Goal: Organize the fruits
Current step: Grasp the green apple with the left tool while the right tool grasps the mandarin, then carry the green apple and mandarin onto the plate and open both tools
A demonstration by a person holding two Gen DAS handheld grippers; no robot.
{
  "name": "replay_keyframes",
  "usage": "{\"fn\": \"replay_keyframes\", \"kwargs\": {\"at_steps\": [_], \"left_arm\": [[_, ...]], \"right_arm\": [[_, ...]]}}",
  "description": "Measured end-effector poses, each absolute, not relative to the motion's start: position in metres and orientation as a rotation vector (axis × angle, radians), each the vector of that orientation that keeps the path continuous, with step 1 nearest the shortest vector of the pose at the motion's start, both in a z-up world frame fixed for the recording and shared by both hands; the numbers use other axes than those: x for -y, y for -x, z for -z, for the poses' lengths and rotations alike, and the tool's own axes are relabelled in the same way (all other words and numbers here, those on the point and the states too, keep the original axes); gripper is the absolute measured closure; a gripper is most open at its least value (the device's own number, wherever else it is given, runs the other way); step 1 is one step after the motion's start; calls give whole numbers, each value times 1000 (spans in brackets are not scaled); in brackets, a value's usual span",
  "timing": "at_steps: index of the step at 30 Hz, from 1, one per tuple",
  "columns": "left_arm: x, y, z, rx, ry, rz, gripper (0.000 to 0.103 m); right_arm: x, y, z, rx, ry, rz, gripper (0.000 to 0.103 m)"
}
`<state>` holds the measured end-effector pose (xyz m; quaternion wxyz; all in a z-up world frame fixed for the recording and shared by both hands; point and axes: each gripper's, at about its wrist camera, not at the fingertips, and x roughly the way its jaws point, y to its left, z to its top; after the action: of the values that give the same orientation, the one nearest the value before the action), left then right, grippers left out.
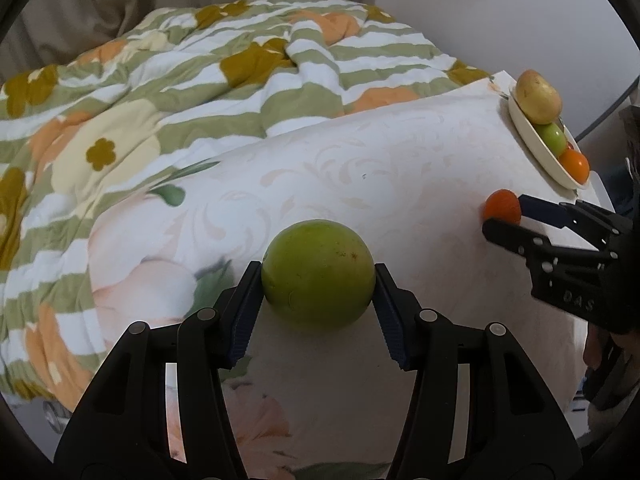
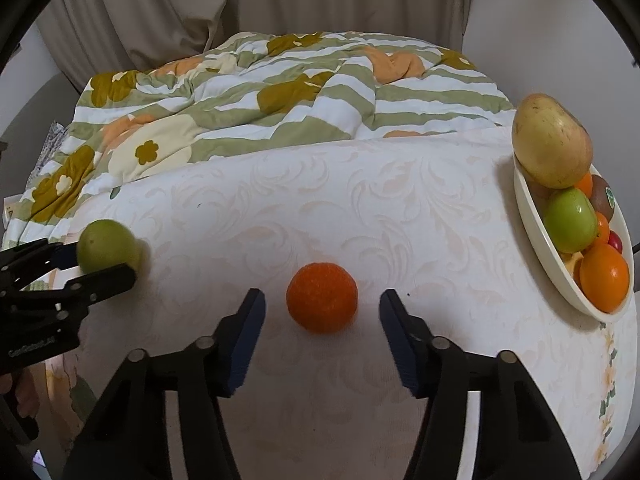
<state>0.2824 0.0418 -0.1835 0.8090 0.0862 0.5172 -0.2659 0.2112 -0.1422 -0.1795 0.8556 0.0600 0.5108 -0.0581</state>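
- Left tool (image 1: 318, 276): clamped on the green fruit (image 1: 318, 271), pads pressing both flanks; fruit sits low on the bed, well left of the bowl (image 2: 532, 216).
- Right tool (image 2: 322, 306): jaws apart, straddling the orange (image 2: 322, 298), gaps on both sides; nothing gripped. Orange lies between the green fruit and the bowl.
- Step in hand, as judged: pick up both fruits for the bowl. Centre the orange between the pads before closing; squeeze gently, round skin may roll out.
- Bowl already piled: pear (image 2: 552, 142) on top, green apple (image 2: 570, 220) and another orange below. Place low, beside the pile, not on it.
- Bed: white patterned sheet (image 2: 320, 200), soft, no firm surface; floral quilt (image 2: 240, 92) behind the bowl's level; curtains (image 2: 160, 8) beyond.
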Motion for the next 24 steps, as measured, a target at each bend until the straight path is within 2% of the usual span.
{"fn": "replay_keyframes", "kwargs": {"at_steps": [2,3,14,24], "left_arm": [[-45,-282,184,-1106,-179,561,42],[-46,-281,183,-1106,-176,556,42],[-62,-271,160,-1077,-131,527,42],[-53,-254,115,-1017,-126,557,42]], "right_arm": [[141,-213,181,-1077,-114,123,59],[140,-214,181,-1081,-107,123,70],[135,-210,159,-1050,-101,95,70],[144,-186,104,-977,-101,101,70]]}}
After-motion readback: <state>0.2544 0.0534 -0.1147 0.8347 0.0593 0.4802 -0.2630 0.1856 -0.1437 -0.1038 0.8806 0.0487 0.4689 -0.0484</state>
